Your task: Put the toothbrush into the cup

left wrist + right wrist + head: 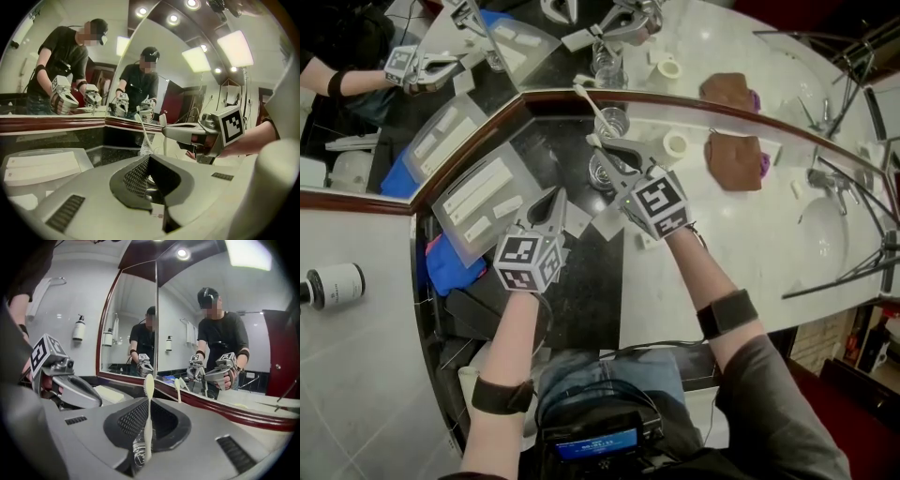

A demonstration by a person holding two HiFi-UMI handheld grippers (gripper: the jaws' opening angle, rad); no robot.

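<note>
White marble counter [750,272] under both grippers, mirror [712,47] behind. My left gripper [555,197]: jaws fully together, nothing between. My right gripper [602,148]: jaws clamped on toothbrush [148,418]. Glass cup [137,449] directly below. Toothbrush upright, bristles up, lower end at cup; can't tell whether inside.

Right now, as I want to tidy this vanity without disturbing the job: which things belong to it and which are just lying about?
In the job: toothbrush, gripped in the right claw; glass cup beneath it.
Lying about: brown cloth; white ring; clear tray of packets; blue cloth.
</note>
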